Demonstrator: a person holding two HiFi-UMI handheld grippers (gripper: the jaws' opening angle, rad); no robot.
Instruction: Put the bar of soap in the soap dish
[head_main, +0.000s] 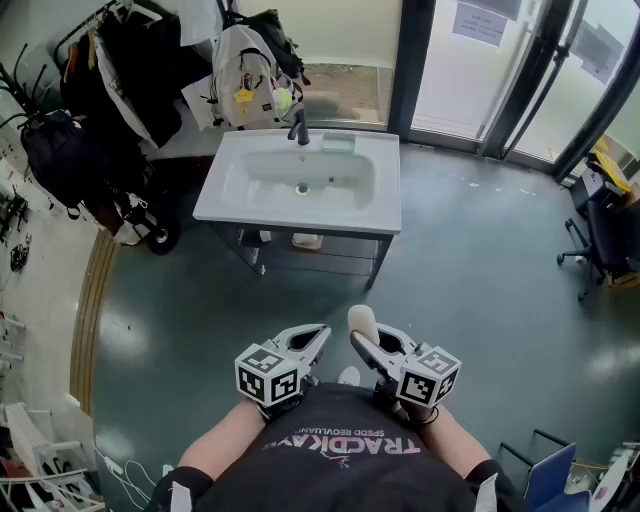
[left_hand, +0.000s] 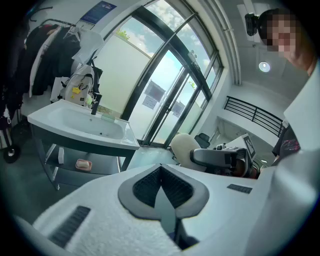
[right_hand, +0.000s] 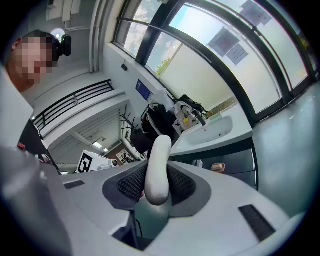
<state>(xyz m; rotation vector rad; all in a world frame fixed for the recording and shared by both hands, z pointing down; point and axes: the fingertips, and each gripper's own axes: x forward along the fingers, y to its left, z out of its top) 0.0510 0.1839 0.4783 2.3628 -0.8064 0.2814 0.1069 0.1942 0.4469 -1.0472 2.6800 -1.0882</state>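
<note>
Right gripper (head_main: 358, 340) jaws clamp the bar of soap (head_main: 361, 321); left gripper (head_main: 321, 331) jaws closed, empty; soap dish (head_main: 307, 241) seemingly below sink (head_main: 382, 200).

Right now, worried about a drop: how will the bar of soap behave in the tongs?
The bar of soap looks smooth and rounded, so probably slippery. It sticks up well past the right tongs, gripped at one end, so it may pivot.
</note>
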